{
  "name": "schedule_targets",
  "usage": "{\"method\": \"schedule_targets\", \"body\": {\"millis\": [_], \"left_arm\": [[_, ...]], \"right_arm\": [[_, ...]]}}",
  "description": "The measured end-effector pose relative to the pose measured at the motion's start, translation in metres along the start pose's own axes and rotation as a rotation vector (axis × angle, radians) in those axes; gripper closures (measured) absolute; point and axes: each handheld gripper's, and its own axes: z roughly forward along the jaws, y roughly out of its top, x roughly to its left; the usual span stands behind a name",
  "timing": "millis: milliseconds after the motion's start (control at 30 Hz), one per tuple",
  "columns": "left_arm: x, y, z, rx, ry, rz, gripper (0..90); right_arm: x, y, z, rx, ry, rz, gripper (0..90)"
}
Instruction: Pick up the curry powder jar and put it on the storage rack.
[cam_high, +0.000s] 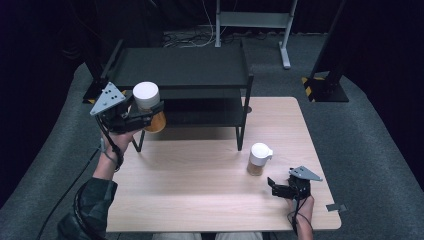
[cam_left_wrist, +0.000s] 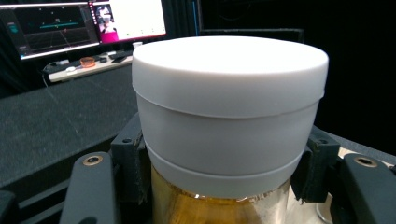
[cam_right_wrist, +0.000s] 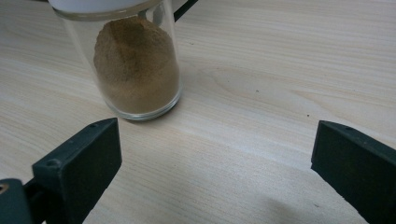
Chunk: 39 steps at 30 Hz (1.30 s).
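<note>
My left gripper (cam_high: 149, 114) is shut on a glass jar (cam_high: 148, 106) with a white lid and amber contents, held in the air at the left end of a black two-tier shelf (cam_high: 180, 70). In the left gripper view the jar's white lid (cam_left_wrist: 229, 107) is clamped between the two black jaws. A second jar (cam_high: 259, 159) with a white spouted lid and brown powder stands upright on the wooden table (cam_high: 200, 190). My right gripper (cam_high: 271, 186) rests open on the table just right of and nearer than that jar. The right gripper view has the powder jar (cam_right_wrist: 135, 65) ahead, left of centre, outside the jaws.
The black shelf stands at the table's far edge, its lower tier (cam_high: 205, 111) dark and shadowed. A metal stand (cam_high: 255, 20) and cables lie on the grey carpet beyond. Monitors (cam_left_wrist: 79, 23) glow on a desk in the distance.
</note>
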Motion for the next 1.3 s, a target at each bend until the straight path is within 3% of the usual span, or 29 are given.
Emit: {"method": "schedule_targets", "body": {"millis": [1300], "left_arm": [[0.005, 0.041, 0.006, -0.042, -0.040, 0.035, 34.9]], "right_arm": [[0.000, 0.000, 0.000, 0.000, 0.002, 0.001, 0.6]]}}
